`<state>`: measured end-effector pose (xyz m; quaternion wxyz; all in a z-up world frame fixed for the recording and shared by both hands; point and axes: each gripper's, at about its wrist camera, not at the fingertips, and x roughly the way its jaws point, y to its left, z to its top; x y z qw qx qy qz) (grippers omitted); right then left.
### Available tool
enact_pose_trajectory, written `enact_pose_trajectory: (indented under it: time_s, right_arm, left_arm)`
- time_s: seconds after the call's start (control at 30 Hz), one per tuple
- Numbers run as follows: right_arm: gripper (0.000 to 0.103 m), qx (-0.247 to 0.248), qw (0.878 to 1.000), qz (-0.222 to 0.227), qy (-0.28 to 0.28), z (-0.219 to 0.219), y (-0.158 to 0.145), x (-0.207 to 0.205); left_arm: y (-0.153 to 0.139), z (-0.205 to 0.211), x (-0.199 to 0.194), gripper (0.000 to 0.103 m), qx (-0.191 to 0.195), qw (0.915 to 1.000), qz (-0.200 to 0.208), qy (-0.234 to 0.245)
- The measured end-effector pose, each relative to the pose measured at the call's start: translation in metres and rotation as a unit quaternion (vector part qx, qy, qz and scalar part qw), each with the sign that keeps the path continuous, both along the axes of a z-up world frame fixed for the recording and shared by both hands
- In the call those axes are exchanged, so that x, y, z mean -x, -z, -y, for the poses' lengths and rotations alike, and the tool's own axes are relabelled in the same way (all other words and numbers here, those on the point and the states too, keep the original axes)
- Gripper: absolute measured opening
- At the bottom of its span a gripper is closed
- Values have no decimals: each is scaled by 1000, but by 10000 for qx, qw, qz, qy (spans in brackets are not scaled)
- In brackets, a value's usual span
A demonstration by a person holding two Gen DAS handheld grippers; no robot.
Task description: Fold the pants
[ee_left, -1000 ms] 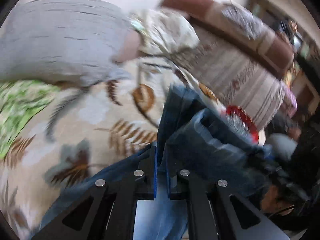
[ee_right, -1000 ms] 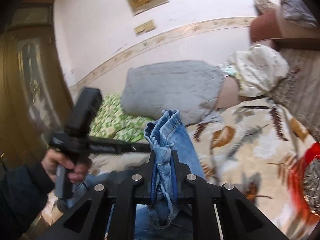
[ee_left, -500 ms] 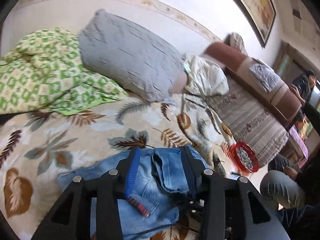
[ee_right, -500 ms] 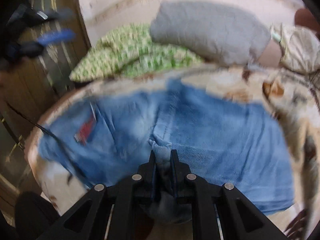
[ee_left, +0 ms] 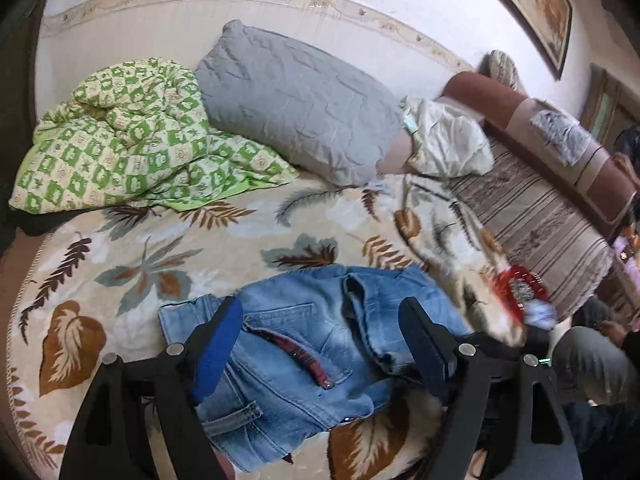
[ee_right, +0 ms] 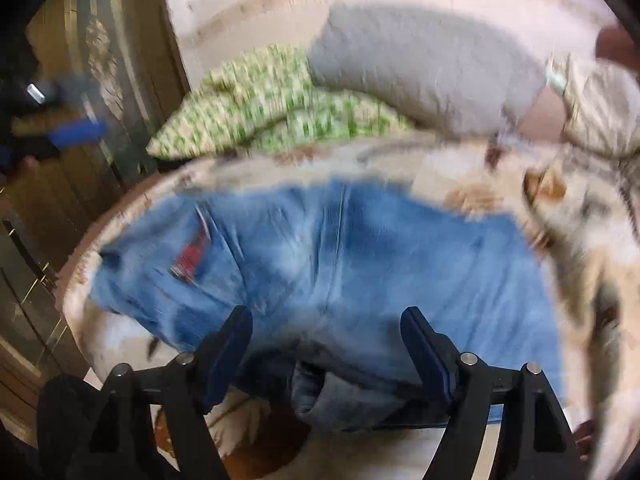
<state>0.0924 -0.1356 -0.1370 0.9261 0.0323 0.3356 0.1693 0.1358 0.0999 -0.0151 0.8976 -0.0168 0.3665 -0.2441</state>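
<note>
Jeans (ee_left: pixel 308 344): faded blue denim, matt, coarse weave, stitched seams; red plaid lining shows at a pocket edge. Blanket (ee_left: pixel 192 248): soft cloth, matt, leaf print, corded edge. Pillow (ee_left: pixel 296 100), far: grey cloth, matt, creased. Quilt (ee_left: pixel 120 136), far left: green-checked cotton, padded, crumpled. Sofa (ee_left: pixel 540 216), right: striped woven upholstery, brown cushions. Wall (ee_left: pixel 168 16): smooth matt paint, patterned paper border. Door (ee_right: pixel 100 80), left in the right wrist view: glossy wood. Left gripper (ee_left: pixel 320 324) fingers (ee_left: pixel 218 348): matt black plastic, blue pads, bright metal screws.
</note>
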Motion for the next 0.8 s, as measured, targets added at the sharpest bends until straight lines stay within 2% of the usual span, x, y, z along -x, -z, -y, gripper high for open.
enact_pose_trajectory:
  time_s: [0.1,0.2,0.27,0.33,0.47,0.57,0.67,0.77,0.8]
  right_arm:
    - [81,197,9994,271,-57,10,-22,11]
    - [81,274,9986,417,-152,24,-37,17]
    - [81,279,9981,473,-282,37,-46,18]
    - [81,231,9979,492,-340,50,-51,15]
    - [81,98,9962,391,-766,65,-68,-10]
    - [81,207,9903,431,-1305,56,-90,-37]
    - [81,267,9796,190,-1984,32,-103,-67]
    - [81,500,9606,-259,-2721,-5,-107,-97]
    - [81,604,9532,-399,-2936,-21,-108,-107]
  left_arm:
    - [6,8,8,83,-144,9996,41,-255]
    - [13,17,26,90,-359,9975,188,-573]
    - [20,19,39,90,-413,9963,291,-698]
    - [27,18,50,90,-469,9956,298,-760]
    - [44,1,65,90,-360,9914,182,-1243]
    - [61,-23,71,90,149,9838,-74,-1785]
    - [80,-39,76,90,581,9740,-387,-2154]
    - [99,-50,82,90,1255,9615,-582,-2376]
    - [107,-55,83,90,1573,9546,-673,-2438]
